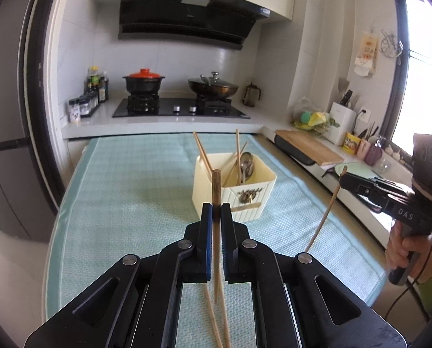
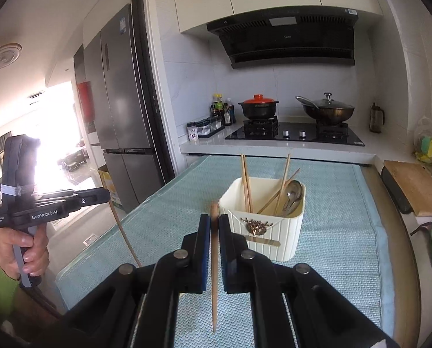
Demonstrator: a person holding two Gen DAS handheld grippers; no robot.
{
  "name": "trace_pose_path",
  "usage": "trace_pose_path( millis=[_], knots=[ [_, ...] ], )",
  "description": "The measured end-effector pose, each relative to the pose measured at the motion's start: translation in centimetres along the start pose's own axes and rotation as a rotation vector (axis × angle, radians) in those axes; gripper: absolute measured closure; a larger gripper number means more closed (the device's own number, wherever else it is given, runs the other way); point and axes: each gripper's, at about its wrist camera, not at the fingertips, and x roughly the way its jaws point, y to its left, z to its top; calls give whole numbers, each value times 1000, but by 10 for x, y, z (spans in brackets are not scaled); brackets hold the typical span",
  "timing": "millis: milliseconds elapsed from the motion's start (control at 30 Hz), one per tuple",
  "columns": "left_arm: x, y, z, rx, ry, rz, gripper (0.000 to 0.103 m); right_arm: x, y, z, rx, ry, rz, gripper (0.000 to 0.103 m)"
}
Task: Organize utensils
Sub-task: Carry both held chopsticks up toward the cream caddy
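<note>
The black two-finger left gripper point(image 1: 216, 211) has its blue-padded jaws nearly together, pinching a thin wooden chopstick point(image 1: 216, 191). The matching black right gripper point(image 2: 214, 223) likewise clamps another brown wooden chopstick point(image 2: 214, 261), seemingly upright. Both hover, hand-held, at similar height.

Both wrist views face the stove point(image 1: 181, 107) across the mat point(image 2: 332, 232).

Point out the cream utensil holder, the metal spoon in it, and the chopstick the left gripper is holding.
cream utensil holder point(image 2: 285, 233), right wrist view, on its ribbed front wall.
metal spoon point(image 2: 293, 190), right wrist view, on its bowl.
chopstick point(image 1: 216, 185), left wrist view, on the dark upper end above the left gripper point(image 1: 216, 211).
</note>
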Motion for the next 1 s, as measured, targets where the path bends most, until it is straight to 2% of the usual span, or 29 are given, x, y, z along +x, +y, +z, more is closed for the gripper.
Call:
trace_pose_path(
  millis=[267,467,867,1000],
  knots=[
    [-4,-5,16,-3,-34,-15,100,-18,9,18,-46,-61,-32,97],
    [-8,-3,39,-8,-68,-31,100,-22,3,36,-48,-83,-52,97],
    [-12,-3,99,-18,-105,-51,100,-29,-8,101,-68,-167,-82,97],
    [-4,-9,120,-4,-125,-34,100,-24,-10,119,-72,-183,-94,97]
  ],
)
